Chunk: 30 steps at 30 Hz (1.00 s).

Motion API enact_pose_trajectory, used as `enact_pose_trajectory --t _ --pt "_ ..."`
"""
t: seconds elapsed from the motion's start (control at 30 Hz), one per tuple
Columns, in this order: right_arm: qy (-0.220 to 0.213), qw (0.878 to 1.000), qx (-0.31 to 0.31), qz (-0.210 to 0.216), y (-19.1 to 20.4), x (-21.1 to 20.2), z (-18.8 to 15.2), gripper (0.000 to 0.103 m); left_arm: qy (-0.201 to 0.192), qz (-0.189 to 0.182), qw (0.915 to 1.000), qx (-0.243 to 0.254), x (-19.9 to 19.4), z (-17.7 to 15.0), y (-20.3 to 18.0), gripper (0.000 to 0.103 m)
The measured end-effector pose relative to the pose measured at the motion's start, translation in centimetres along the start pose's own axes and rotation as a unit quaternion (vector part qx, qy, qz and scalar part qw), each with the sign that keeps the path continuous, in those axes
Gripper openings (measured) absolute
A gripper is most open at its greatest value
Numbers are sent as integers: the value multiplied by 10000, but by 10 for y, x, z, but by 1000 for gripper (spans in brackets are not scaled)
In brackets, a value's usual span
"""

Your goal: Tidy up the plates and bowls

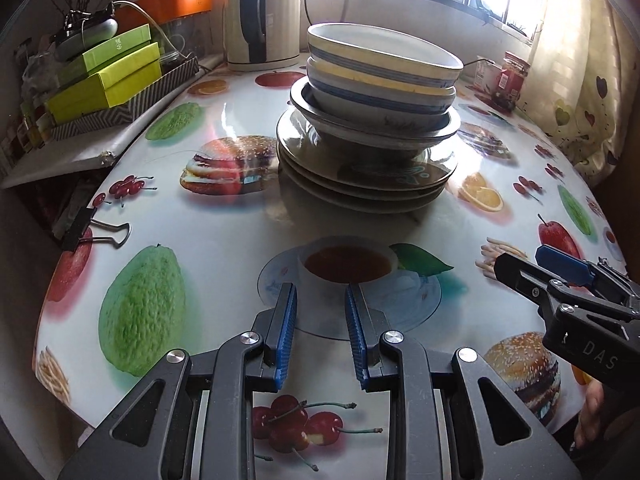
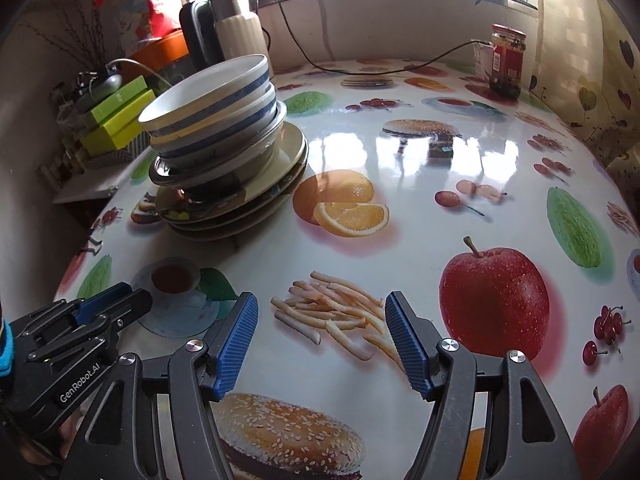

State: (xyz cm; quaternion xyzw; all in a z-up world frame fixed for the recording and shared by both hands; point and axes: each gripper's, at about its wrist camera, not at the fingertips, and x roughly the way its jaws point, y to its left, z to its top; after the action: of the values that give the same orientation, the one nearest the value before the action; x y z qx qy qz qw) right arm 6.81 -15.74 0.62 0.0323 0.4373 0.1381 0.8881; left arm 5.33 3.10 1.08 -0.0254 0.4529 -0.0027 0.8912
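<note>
A stack of blue-and-yellow striped bowls point(image 1: 380, 76) sits on a metal-rimmed dish and several plates point(image 1: 368, 176) in the middle of the table; the stack also shows in the right wrist view point(image 2: 216, 120) at the left, on its plates point(image 2: 240, 208). My left gripper point(image 1: 320, 300) is open and empty, low over the table in front of the stack. My right gripper point(image 2: 320, 320) is open and empty, over the printed fries, to the right of the stack. The right gripper shows in the left wrist view point(image 1: 560, 280), and the left gripper in the right wrist view point(image 2: 100, 308).
The table point(image 2: 440, 168) has a glossy food-print cover. A kettle and flask point(image 1: 260, 16) stand behind the stack. Green boxes point(image 1: 108, 76) and clutter sit at the left. A red-lidded jar point(image 2: 506, 60) stands at the far right. A binder clip point(image 1: 96, 232) grips the left edge.
</note>
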Motion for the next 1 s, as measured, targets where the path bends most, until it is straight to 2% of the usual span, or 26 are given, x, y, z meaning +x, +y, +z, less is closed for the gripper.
enact_pose_trajectory --t 0.17,0.3,0.53,0.67,1.0 --pt "64 10000 -7 -70 0 5 -2 67 -18 0 10000 -15 2 0 0 26" --pt "39 9998 -86 -145 3 6 -3 72 -51 4 10000 -59 3 1 1 26" --pt "-10 9989 -116 -463 6 7 -6 72 -99 64 9998 -129 4 1 1 26" --pt "-11 9988 -167 -470 8 7 -7 78 -113 147 9998 -85 4 0 -2 26" --pt "-14 9986 -191 -492 9 7 -8 81 -134 186 9997 -65 4 0 -3 27"
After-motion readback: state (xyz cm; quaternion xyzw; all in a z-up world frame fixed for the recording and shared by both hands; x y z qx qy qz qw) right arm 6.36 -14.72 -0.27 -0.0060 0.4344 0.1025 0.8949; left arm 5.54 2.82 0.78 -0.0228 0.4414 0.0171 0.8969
